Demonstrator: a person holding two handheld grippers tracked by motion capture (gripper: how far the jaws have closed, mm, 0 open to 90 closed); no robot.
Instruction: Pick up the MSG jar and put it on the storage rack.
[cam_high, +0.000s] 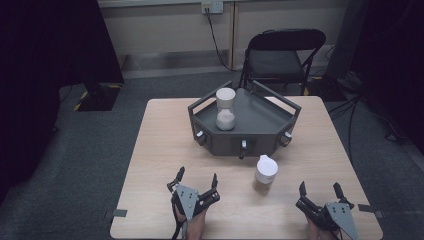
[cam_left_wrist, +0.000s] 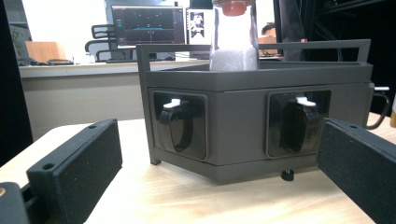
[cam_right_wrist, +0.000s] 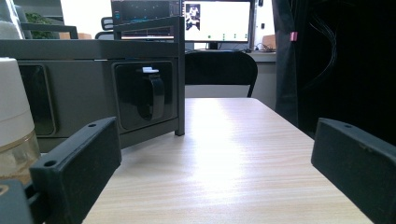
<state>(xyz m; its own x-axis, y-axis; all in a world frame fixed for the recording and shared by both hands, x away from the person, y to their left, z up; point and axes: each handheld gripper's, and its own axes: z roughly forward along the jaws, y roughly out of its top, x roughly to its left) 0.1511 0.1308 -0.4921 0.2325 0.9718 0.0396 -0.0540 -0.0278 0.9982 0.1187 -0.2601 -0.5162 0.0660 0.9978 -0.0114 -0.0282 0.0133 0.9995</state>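
Observation:
A dark grey six-sided tray (cam_high: 260, 131) stands at the far middle of the wooden table; handles (cam_left_wrist: 180, 126) sit in recesses on its sides. A clear jar half full of white grains (cam_high: 225, 109) stands inside it at the left. A white-lidded jar (cam_high: 265, 171) stands on the table in front of the tray, seen at the left edge (cam_right_wrist: 14, 126) of the right gripper view. My left gripper (cam_high: 197, 180) rests open near the front edge, facing the tray. My right gripper (cam_high: 320, 189) rests open at the front right, just right of the white-lidded jar.
A black folding chair (cam_high: 282, 55) stands behind the table. Bare tabletop (cam_high: 160, 150) lies left of the tray and between the grippers. Cables (cam_high: 360, 110) run on the floor at the right. Monitors (cam_right_wrist: 217, 21) show far behind.

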